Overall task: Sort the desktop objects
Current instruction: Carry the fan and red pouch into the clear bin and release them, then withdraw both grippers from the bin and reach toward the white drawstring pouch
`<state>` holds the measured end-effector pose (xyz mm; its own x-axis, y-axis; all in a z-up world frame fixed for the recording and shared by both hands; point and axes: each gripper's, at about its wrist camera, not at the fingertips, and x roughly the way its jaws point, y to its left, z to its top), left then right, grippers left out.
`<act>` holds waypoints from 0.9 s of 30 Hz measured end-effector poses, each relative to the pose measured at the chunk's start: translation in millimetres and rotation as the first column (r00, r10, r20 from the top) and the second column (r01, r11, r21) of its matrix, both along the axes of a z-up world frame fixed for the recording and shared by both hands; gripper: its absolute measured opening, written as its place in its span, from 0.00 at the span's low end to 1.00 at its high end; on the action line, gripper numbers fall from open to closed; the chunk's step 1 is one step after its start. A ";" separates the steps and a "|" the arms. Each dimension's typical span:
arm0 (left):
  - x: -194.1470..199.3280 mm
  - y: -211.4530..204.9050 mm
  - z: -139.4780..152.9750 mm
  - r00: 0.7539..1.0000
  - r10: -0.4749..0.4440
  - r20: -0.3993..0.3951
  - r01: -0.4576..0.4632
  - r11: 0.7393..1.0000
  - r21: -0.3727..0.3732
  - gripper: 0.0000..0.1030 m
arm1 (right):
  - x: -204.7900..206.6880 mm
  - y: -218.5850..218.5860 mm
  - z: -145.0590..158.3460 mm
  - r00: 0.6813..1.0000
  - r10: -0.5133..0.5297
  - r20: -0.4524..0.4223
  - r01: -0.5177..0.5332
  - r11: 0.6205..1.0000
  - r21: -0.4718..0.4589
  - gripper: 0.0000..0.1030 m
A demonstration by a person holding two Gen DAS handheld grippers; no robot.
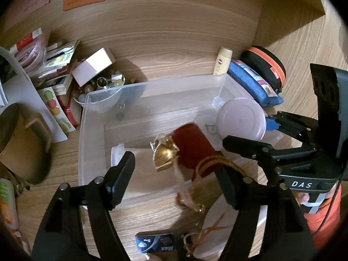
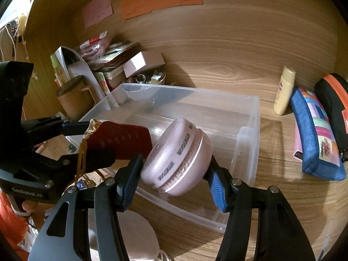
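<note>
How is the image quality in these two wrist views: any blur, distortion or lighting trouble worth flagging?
Left wrist view: strong fisheye bend with dark corners, dim warm light, and the red pouch over the clear bin is motion-smeared. Right wrist view: same barrel distortion; the pink round case in the right gripper is fairly sharp, its lettering unreadable, and the bin's wall shows pale sheen.

A wood-grain counter (image 2: 217, 65) carries a clear plastic bin (image 2: 250, 143), a cream lotion bottle (image 2: 283, 91), a blue patchwork pouch (image 2: 315, 137), a lidded brown mug (image 2: 74, 97) and a white box (image 2: 141, 63).
</note>
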<state>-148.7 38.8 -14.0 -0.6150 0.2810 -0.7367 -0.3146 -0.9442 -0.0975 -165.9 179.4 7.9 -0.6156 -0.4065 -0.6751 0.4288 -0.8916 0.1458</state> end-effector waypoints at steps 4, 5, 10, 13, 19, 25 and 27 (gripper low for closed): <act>0.4 -3.9 0.9 1.000 -0.006 0.012 0.006 1.000 0.016 0.71 | -1.3 -1.3 0.0 1.000 -0.002 -0.003 0.002 1.000 0.015 0.54; 1.2 -4.7 1.1 1.000 -0.008 0.014 0.007 1.000 0.019 0.71 | -1.7 -2.2 -0.4 1.000 -0.002 -0.005 0.002 1.000 0.024 0.54; 6.5 -6.8 0.2 1.000 -0.010 0.015 0.010 1.000 0.016 0.76 | -3.5 -0.8 -0.4 1.000 -0.006 -0.004 0.006 1.000 0.024 0.55; 10.3 -7.9 0.2 1.000 -0.013 0.017 0.013 1.000 0.015 0.76 | -3.8 -0.2 0.1 1.000 -0.007 0.000 0.007 1.000 0.025 0.55; 19.4 -10.9 3.9 1.000 -0.002 0.001 0.002 1.000 -0.005 0.80 | 2.2 5.1 6.8 1.000 -0.023 -0.011 0.023 1.000 0.009 0.60; 32.0 -19.7 12.1 1.000 0.017 -0.016 -0.017 1.000 0.004 0.81 | 13.7 9.8 16.2 0.999 -0.039 -0.030 0.039 0.999 0.003 0.63; 35.5 -22.5 15.0 0.999 0.025 -0.021 -0.025 1.000 0.004 0.82 | 17.7 11.3 19.4 0.998 -0.045 -0.035 0.045 0.999 -0.001 0.64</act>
